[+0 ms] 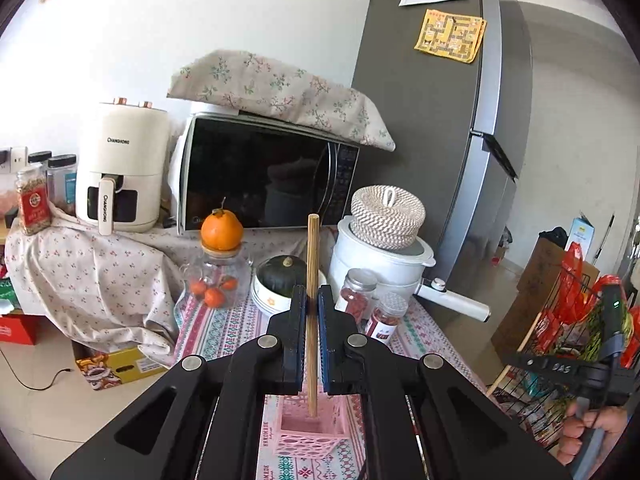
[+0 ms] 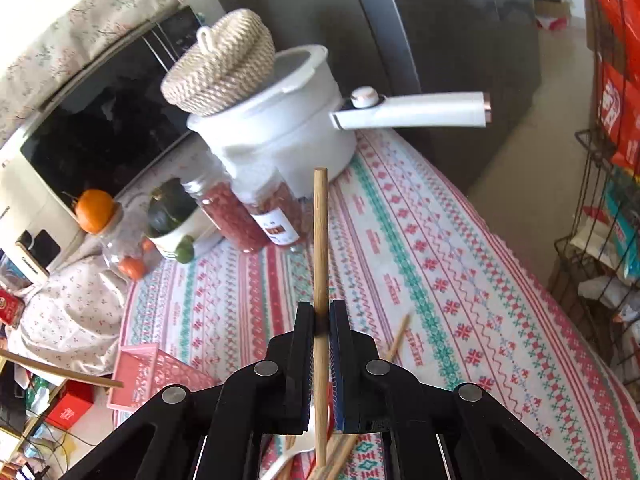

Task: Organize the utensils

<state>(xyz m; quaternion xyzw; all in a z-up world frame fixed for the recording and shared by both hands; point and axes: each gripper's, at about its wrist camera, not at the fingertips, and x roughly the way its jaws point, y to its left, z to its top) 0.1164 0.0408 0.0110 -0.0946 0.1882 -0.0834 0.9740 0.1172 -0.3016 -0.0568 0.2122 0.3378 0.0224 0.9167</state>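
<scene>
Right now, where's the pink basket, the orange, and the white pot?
pink basket [image 1: 306, 438]: left wrist view, front wall.
orange [image 1: 221, 231]: left wrist view, its middle.
white pot [image 2: 280, 136]: right wrist view, its side.

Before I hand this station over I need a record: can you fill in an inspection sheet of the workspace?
Surface: patterned tablecloth covers the table.
Job's things: pink basket below the left chopstick; right chopstick; loose chopstick and white spoon on the cloth.
Clutter: white pot with woven lid, two jars, squash in a bowl, orange on a glass jar.
Grippers: left gripper and right gripper each shut on a chopstick.
Cables: black cord on the floor.
Surroundings: microwave, air fryer, fridge, wire rack.
</scene>
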